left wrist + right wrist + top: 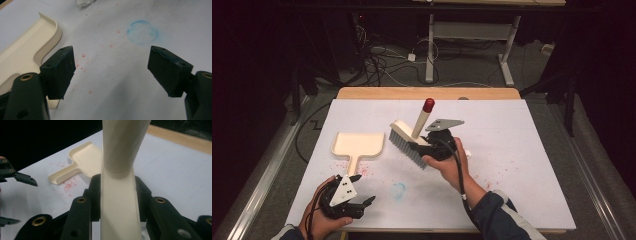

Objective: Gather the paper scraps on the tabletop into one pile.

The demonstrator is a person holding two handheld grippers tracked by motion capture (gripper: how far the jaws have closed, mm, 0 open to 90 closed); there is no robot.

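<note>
Holding the brush (pixel 408 138) clamped in my right hand-held gripper (pixel 424 148) above the surface (pixel 522 150); left hand-held gripper (pixel 358 189) gapes empty beside the dustpan (pixel 358 145) handle. Next, I judge: grasp that handle, sweep the red crumbs (pixel 367 171).

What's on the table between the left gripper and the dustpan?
Between the open left gripper and the dustpan lie scattered red specks on the white sheet, seen in the high view. Nothing solid.

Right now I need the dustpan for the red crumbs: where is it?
In the high view the dustpan lies flat on the table's left half, left of the brush, handle toward the open left tongs.
</note>
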